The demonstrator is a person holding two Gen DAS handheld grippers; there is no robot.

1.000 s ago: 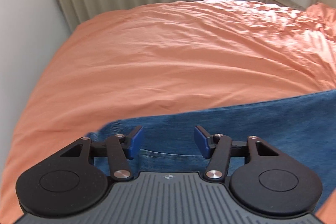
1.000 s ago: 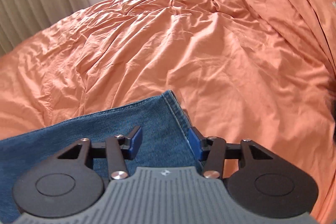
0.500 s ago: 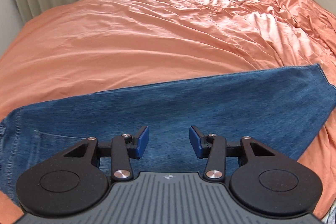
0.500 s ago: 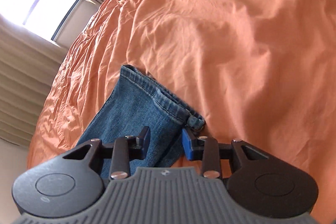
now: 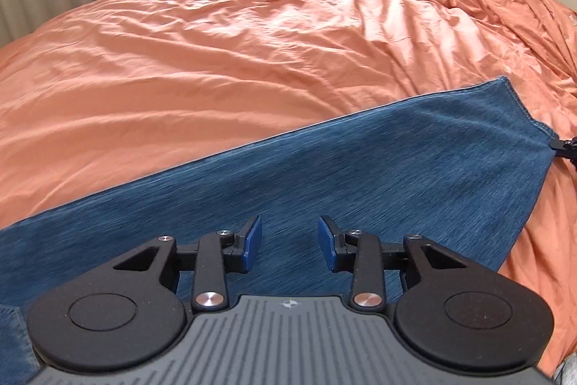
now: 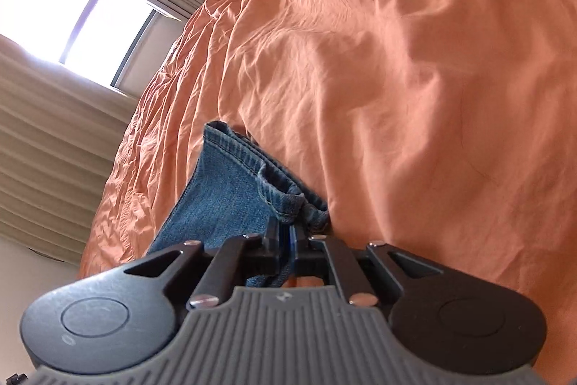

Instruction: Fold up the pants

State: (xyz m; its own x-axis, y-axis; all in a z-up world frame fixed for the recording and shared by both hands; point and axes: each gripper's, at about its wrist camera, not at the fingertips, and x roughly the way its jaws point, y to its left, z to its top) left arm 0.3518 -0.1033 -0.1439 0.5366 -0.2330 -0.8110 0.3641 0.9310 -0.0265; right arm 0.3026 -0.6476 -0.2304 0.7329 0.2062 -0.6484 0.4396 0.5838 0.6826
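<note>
Right gripper (image 6: 285, 235) is clamped on the hem corner of the jeans (image 5: 342, 175), while the left gripper (image 5: 288, 244) hovers above mid-leg, jaws closing with nothing pinched. Best to bite a full edge before lifting, I'd say. The leg's long axis runs from the left jaws up-right across the orange bedspread (image 5: 216, 60) to the hem.

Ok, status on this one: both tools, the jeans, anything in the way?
Right tool shut on the jeans at the hem corner. Left tool closing, above the denim, pads not pressing it. Jeans flat on the orange bedcover. Nothing in the way.
</note>
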